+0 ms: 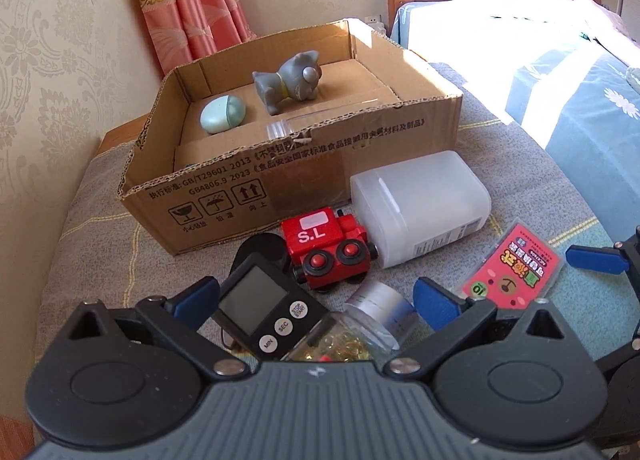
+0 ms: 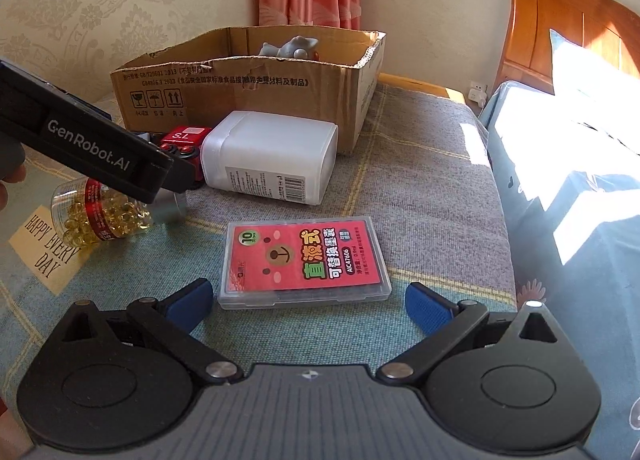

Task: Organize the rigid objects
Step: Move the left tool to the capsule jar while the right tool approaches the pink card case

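Left gripper (image 1: 316,296) spreading wide over a black digital timer (image 1: 262,310) and a clear jar of yellow capsules (image 1: 352,336), gripping neither; right gripper (image 2: 308,302) likewise gaping, blue pads flanking the near edge of a flat clear case with a pink label (image 2: 304,260) without touching it. Lying on the grey blanket (image 2: 432,188): a red toy train (image 1: 328,248) and a white plastic container (image 1: 420,208), both just in front of the cardboard box (image 1: 304,164). Showing only from the left wrist: the timer and, inside the box, a grey toy cat (image 1: 288,82) and a pale blue egg-shaped object (image 1: 222,113). Showing only from the right wrist: the left tool's body crossing above the jar, and a "HAPPY EVERY DAY" patch (image 2: 48,244)
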Tool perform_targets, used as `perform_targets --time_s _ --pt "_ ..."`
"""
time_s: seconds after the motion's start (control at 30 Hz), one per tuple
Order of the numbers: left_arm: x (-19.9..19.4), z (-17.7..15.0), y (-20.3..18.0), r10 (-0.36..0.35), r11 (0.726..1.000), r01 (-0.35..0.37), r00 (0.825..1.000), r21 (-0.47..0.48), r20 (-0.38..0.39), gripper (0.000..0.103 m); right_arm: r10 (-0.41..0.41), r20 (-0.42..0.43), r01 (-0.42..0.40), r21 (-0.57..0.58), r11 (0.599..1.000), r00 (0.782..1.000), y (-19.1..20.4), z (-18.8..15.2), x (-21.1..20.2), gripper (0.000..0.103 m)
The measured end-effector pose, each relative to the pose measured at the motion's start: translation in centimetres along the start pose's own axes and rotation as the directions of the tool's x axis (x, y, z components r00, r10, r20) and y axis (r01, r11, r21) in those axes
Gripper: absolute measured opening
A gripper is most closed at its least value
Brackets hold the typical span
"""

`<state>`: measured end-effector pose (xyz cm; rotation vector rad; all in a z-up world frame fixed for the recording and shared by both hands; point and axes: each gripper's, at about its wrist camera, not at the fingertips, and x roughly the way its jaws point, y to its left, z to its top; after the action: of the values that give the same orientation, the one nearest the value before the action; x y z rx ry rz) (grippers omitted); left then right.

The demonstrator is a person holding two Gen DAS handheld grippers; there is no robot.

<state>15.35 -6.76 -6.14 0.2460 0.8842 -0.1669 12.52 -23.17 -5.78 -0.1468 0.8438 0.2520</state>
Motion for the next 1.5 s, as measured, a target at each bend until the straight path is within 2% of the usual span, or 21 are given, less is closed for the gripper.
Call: perform_targets --time_s 0.3,0.43,0.57,0.63,0.77,1.03,1.5 --pt "-2.7 -4.5 2.4 0.052 0.998 -0.053 0.998 -0.031 -0.017 0.102 0.001 0.002 -0.001 -0.003 1.000 1.000 0.1 -0.1 -0.1 0.103" --pt "-2.7 -6.4 3.6 0.077 0.995 -0.081 0.996 -0.065 -0.051 0.102 -0.004 0.000 0.004 0.000 1.000 1.000 0.1 -0.1 -0.2 0.103" --pt "-2.1 -8.1 4.8 0.066 0.990 -0.076 0.994 -0.119 -0.088 0.102 -0.007 -0.002 0.007 0.003 1.000 1.000 0.2 -0.2 -0.3 0.103" --pt "-2.0 -8.7 5.5 0.039 0.985 -0.051 0.996 -0.162 -0.079 0.103 -0.006 0.001 0.006 0.002 1.000 1.000 0.2 -0.2 -0.3 0.103" --pt "-1.5 -9.0 6.6 -0.020 0.972 0.005 0.998 -0.236 -0.064 0.103 -0.005 0.010 0.005 0.001 1.000 1.000 0.2 -0.4 -0.3 0.103" --pt "-0.9 -8.9 6.5 -0.034 0.979 0.030 0.999 -0.203 -0.014 0.103 0.011 0.006 -0.011 -0.015 1.000 1.000 0.2 -0.1 0.0 0.103" --pt "-0.6 -8.7 6.5 -0.024 0.978 0.025 1.000 -0.207 0.009 0.103 0.035 -0.012 -0.035 -0.039 0.999 0.999 0.4 1.7 1.5 0.103"
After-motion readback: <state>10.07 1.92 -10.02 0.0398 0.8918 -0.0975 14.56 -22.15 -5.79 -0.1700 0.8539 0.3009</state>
